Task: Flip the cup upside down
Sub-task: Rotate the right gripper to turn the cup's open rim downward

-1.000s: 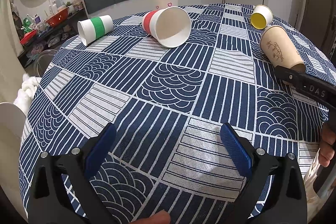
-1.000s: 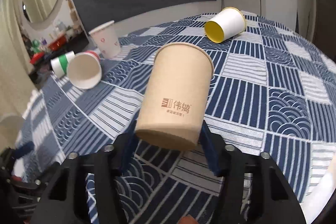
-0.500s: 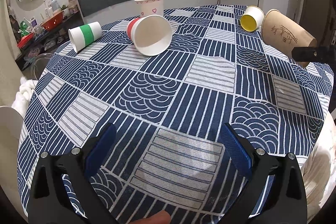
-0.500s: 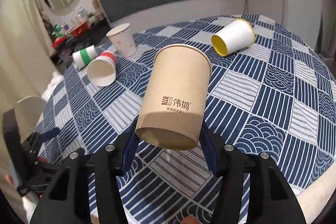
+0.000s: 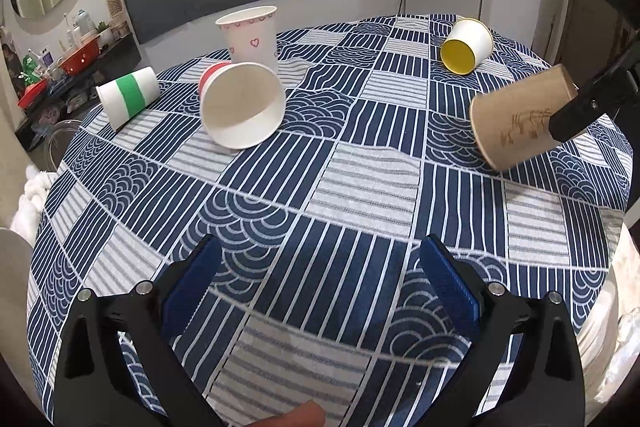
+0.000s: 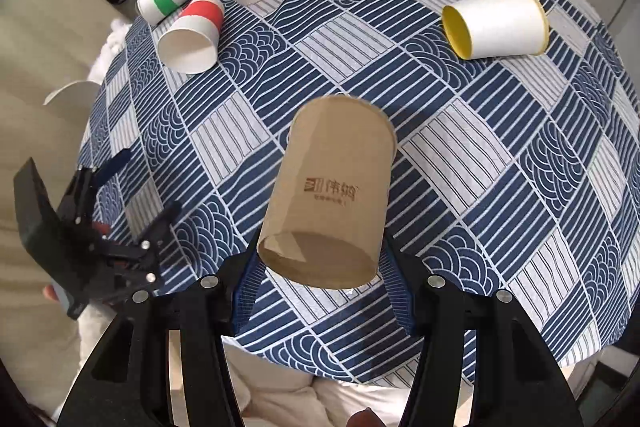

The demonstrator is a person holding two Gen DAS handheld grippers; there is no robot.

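My right gripper (image 6: 320,267) is shut on a brown paper cup (image 6: 332,195) near its base and holds it in the air above the table. The cup's mouth points away from me and down toward the tablecloth. In the left wrist view the same cup (image 5: 516,123) hangs tilted at the right, mouth facing left and down, with a right gripper finger (image 5: 588,107) across it. My left gripper (image 5: 320,279) is open and empty above the near part of the table; it also shows in the right wrist view (image 6: 132,203) at the left.
A round table with a blue and white patterned cloth (image 5: 320,187). A red-banded cup (image 5: 240,107), a green-banded cup (image 5: 128,99) and a yellow-lined cup (image 5: 466,45) lie on their sides. A heart-print cup (image 5: 250,35) stands upright at the back.
My right gripper has lifted and tipped the brown cup over, so its mouth now points downward at the table. My left gripper has drawn back and risen a little.
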